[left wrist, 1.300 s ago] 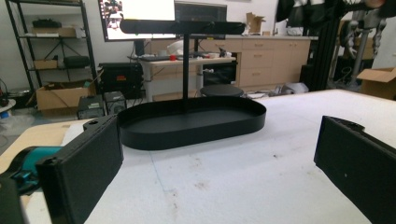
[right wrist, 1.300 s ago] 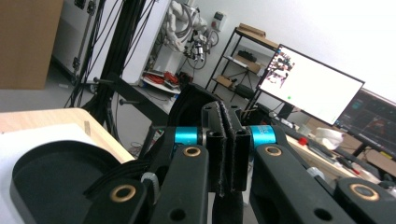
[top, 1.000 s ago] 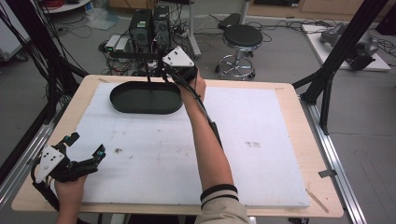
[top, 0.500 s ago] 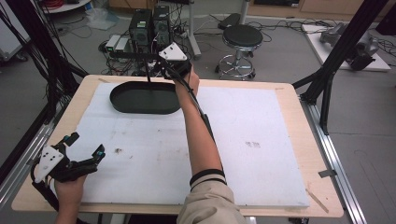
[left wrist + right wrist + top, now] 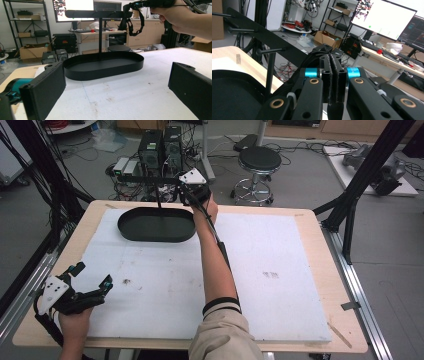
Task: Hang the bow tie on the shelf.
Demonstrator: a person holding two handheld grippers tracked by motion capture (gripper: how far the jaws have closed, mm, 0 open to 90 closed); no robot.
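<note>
The job here looks like hanging the strap (image 5: 130, 22) on the rack's bar (image 5: 95, 13).

The right claw (image 5: 186, 194) is up by one end of the bar, at the far side of the table (image 5: 305, 227). Its jaws are pressed together and pinch the strap. The strap hangs down in a loop just beside that end of the bar. I cannot tell if the loop is over the bar yet.

To do this well, I think the hand should keep the pinch tight and hold the loop open. It should slide the loop along the bar, past the tip, and then go down a bit. Only then should the jaws let go. A bump on the bar could tip the rack, so the move should be slow.

The strap is black, thin and floppy. It has a loop at the bottom.

The rack is black too. It has a thin post (image 5: 100, 37) that stands in an oval tray (image 5: 155, 238).

The left claw (image 5: 92, 275) rests near the table's close edge, well apart from the rack. Its jaws are spread wide and hold nothing.
</note>
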